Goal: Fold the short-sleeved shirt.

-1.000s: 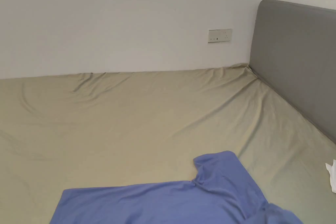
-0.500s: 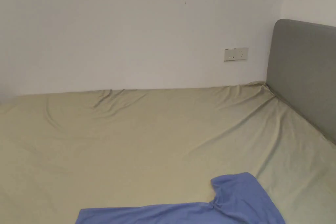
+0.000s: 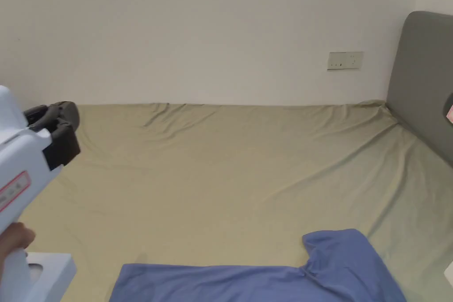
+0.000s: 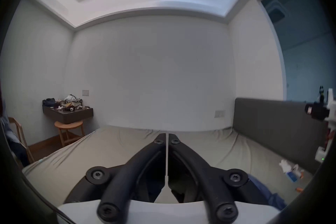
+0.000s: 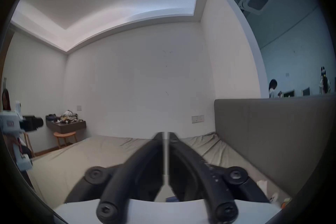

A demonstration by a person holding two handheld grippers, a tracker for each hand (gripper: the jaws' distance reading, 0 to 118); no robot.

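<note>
Head view: olive bed sheet [image 3: 230, 170] spans the mattress against the grey headboard [image 3: 422, 82]. Blue short-sleeved shirt [image 3: 274, 278] lies flat at the near edge. Left gripper [image 4: 167, 137] and right gripper [image 5: 165, 135] are raised above the sheet, jaws together, holding nothing.

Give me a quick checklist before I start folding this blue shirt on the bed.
1. Left tongs empty: ok, jaws closed on nothing, raised over the bed.
2. Right tongs empty: ok, jaws closed on nothing.
3. Tongs opened for a grasp: not ok, both are shut.
4. Blue shirt laid flat on the sheet: cannot tell, its lower part is cut off in the head view.
5. One sleeve spread out: ok.
6. Bed free of clutter: not ok, small items lie near the headboard.
</note>
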